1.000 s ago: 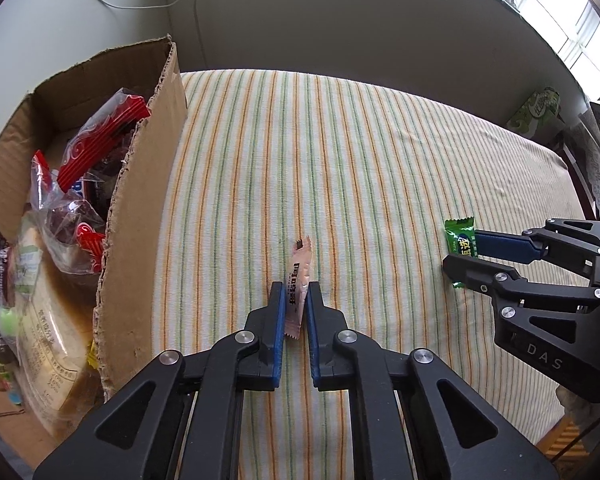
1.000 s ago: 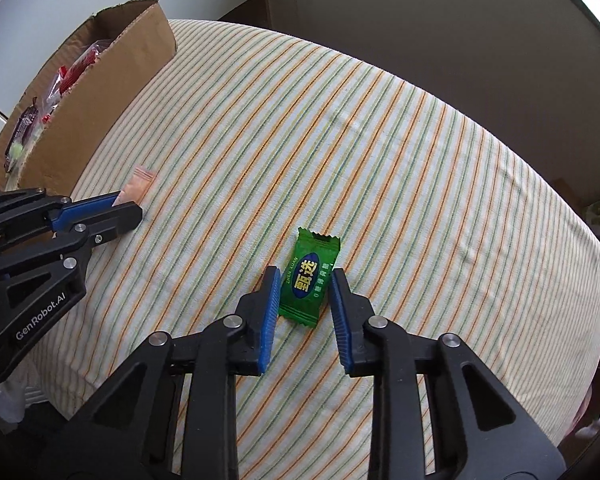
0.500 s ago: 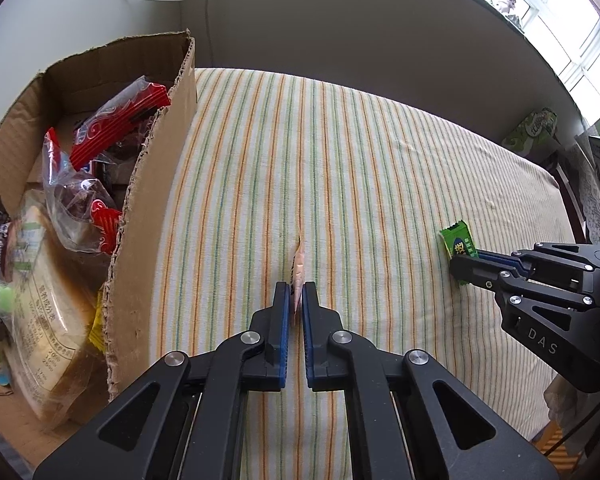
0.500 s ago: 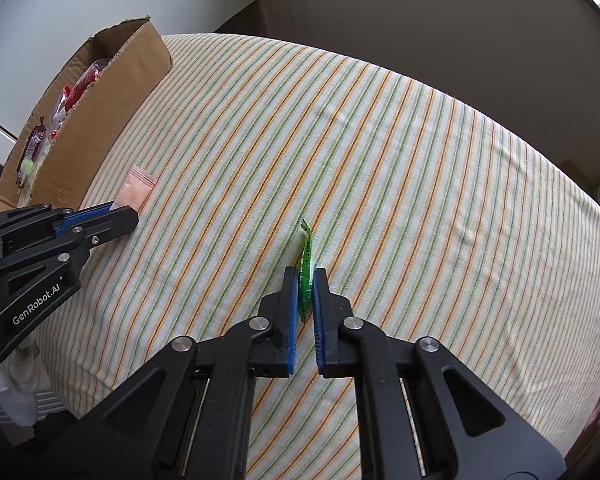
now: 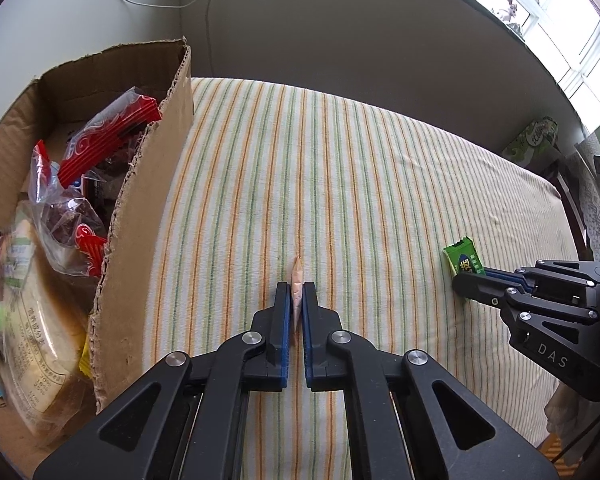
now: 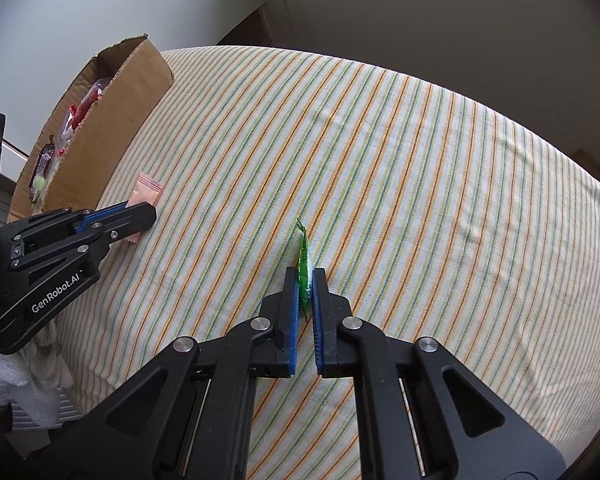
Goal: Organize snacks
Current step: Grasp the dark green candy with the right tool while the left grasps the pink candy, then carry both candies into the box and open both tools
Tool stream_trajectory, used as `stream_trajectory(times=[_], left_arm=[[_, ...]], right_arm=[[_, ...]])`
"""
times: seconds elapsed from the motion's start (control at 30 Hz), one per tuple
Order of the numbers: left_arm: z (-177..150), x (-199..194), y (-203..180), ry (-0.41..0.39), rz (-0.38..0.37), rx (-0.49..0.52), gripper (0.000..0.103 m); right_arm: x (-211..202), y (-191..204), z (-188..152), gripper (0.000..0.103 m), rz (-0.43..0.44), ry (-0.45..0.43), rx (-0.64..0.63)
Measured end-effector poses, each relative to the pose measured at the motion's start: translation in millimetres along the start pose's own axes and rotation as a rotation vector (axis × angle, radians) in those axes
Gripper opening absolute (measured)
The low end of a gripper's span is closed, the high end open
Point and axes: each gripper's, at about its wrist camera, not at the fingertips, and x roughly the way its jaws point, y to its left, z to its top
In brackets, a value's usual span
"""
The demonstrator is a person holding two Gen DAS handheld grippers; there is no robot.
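My left gripper point(image 5: 296, 288) is shut on a small pink snack packet point(image 5: 296, 280), held edge-on above the striped tablecloth; it also shows in the right wrist view point(image 6: 148, 188). My right gripper point(image 6: 304, 276) is shut on a green candy packet point(image 6: 302, 256), also held edge-on; it shows in the left wrist view point(image 5: 465, 261) at the right. A cardboard box point(image 5: 140, 216) stands to the left of my left gripper, holding several bagged snacks point(image 5: 88, 160) and a wrapped bread point(image 5: 36, 320).
The table carries a cloth point(image 5: 360, 168) with green and orange stripes. A grey wall with cables runs behind it. A green patterned bag point(image 5: 536, 140) sits past the far right table edge. The box also shows in the right wrist view point(image 6: 112, 128) at the left.
Both grippers closed on their packets and lifted them off the cloth, turning them edge-on. My left gripper has moved a little nearer the box.
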Motion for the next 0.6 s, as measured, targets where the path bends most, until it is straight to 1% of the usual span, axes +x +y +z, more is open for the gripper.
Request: stream_trajectory(times=[0.13, 0.3, 0.6], left_arm=[[-1.3, -2.3, 0.2, -0.018, -0.012, -0.001, 0.004], [-2.5, -9.6, 9.7, -0.031, -0.035, -0.030, 0.004], [-2.7, -38.4, 25.8, -0.062, -0.061, -0.078, 0.004]], right_arm=[[-2.9, -4.2, -1.0, 0.006, 0.001, -0.009, 0.007], [-14.5, -6.1, -4.9, 0.006, 0.013, -0.037, 0.028], [-50.9, 3.7, -3.4, 0.006, 0.023, -0.092, 0.006]])
